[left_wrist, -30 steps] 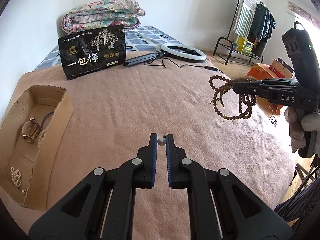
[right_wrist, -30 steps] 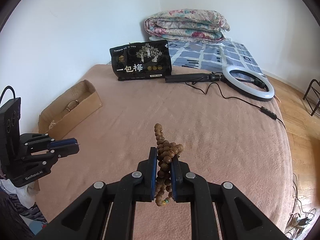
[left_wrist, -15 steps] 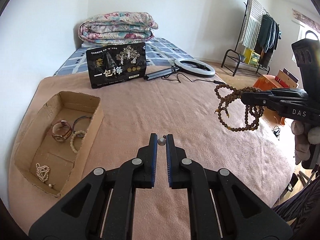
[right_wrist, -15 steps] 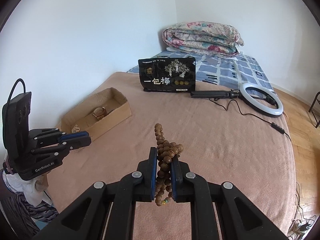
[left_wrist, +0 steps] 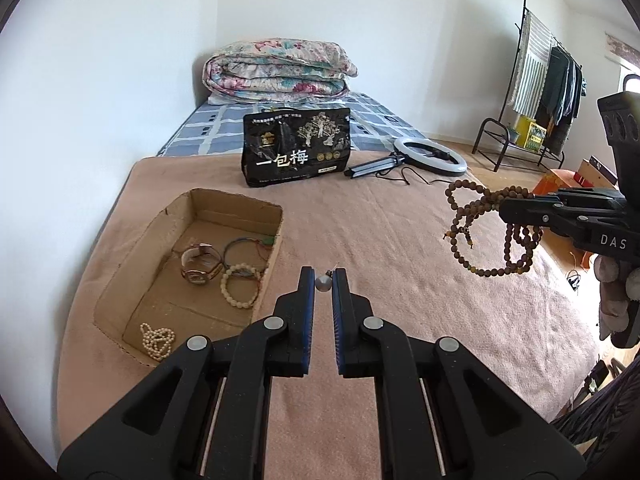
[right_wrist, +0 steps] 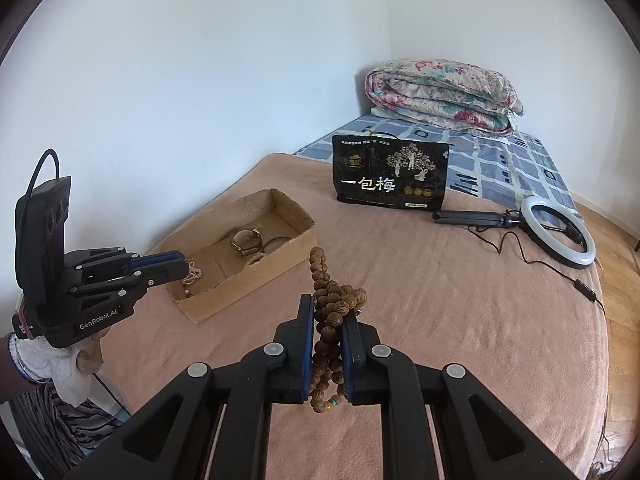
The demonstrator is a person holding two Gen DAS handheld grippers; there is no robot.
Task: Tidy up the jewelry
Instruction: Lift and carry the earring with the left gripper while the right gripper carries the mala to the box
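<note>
Left wrist view: the left tongs (left_wrist: 323,283) pinch a small grey bead (left_wrist: 323,282) above the bed (left_wrist: 400,280), right of the cardboard box (left_wrist: 224,204). Right wrist view: the right tongs (right_wrist: 328,322) pinch a brown bead necklace (right_wrist: 332,304), its strands running upright, hanging over the bed's pink blanket (right_wrist: 460,300), right of the box; white walls behind.

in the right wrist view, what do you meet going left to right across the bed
left gripper → cardboard box → wooden bead strand in the right gripper → black snack bag → ring light
</note>
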